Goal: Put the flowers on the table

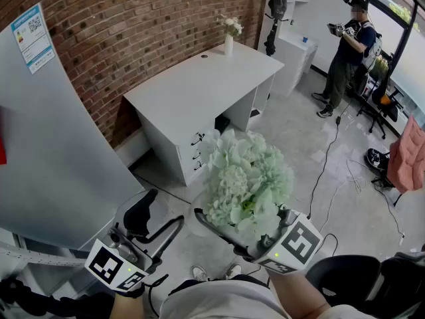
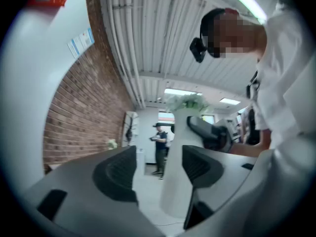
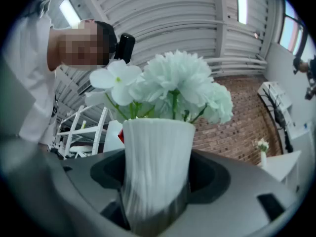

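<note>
Carry step: flowers held, not yet on the table
The right gripper point(image 3: 156, 181) grips the ribbed white vase point(image 3: 157, 149) of pale flowers point(image 1: 247, 181), low centre of the head view; the left gripper point(image 2: 158, 169) gapes empty. The next move is probably to reach the white table point(image 1: 199, 88), upper centre, and set the vase upright.

Red brick wall point(image 1: 166, 18), white table point(image 1: 192, 92) with drawers against it, grey floor point(image 1: 292, 133), windows point(image 1: 406, 58) at right, ceiling strip lights point(image 3: 241, 4)
</note>
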